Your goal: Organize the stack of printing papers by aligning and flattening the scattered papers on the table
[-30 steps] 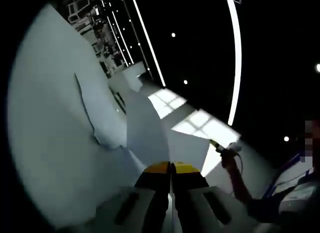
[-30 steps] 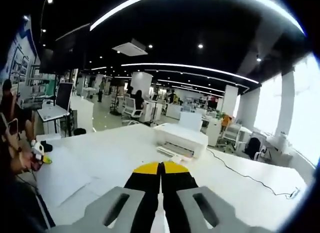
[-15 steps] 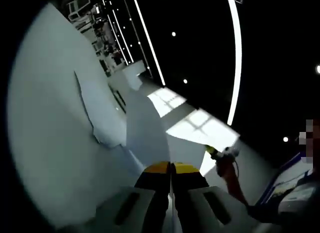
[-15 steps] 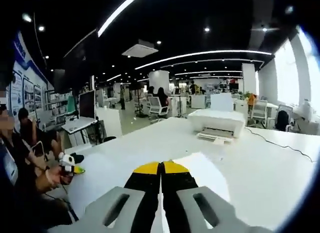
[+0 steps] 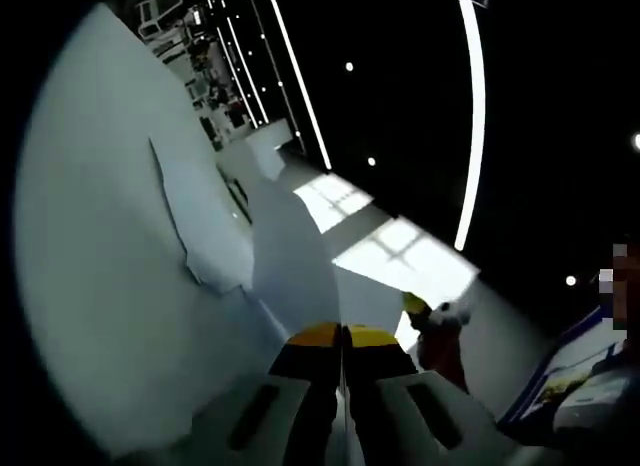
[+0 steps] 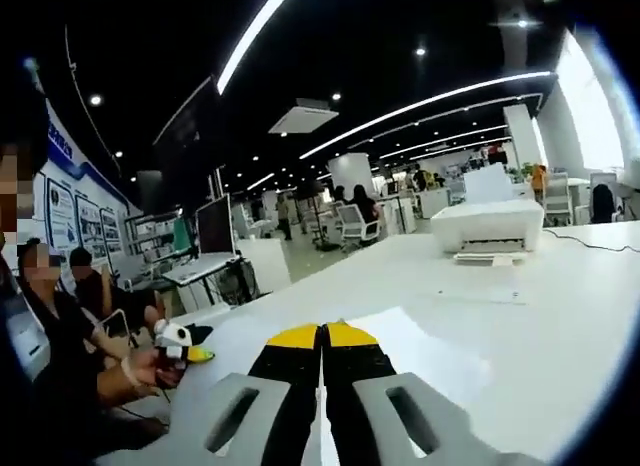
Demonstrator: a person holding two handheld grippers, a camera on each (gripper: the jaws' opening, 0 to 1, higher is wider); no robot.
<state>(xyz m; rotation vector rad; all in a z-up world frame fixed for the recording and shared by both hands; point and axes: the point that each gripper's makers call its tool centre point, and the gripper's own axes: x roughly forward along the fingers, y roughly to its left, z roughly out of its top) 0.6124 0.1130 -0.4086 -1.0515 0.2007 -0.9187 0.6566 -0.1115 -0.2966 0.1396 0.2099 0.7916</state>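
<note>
A wide white table (image 6: pixel 560 316) runs across the right gripper view, with a white printer (image 6: pixel 487 224) well back on it and a sheet of paper (image 6: pixel 420 348) lying flat just ahead of the right gripper (image 6: pixel 322 336), whose yellow-tipped jaws are pressed together with nothing visibly between them. In the left gripper view, which is strongly rolled, the left gripper (image 5: pixel 342 336) has its jaws closed on the near edge of a curved paper sheet (image 5: pixel 290 261), beside more sheets (image 5: pixel 195 221) lying on the table.
</note>
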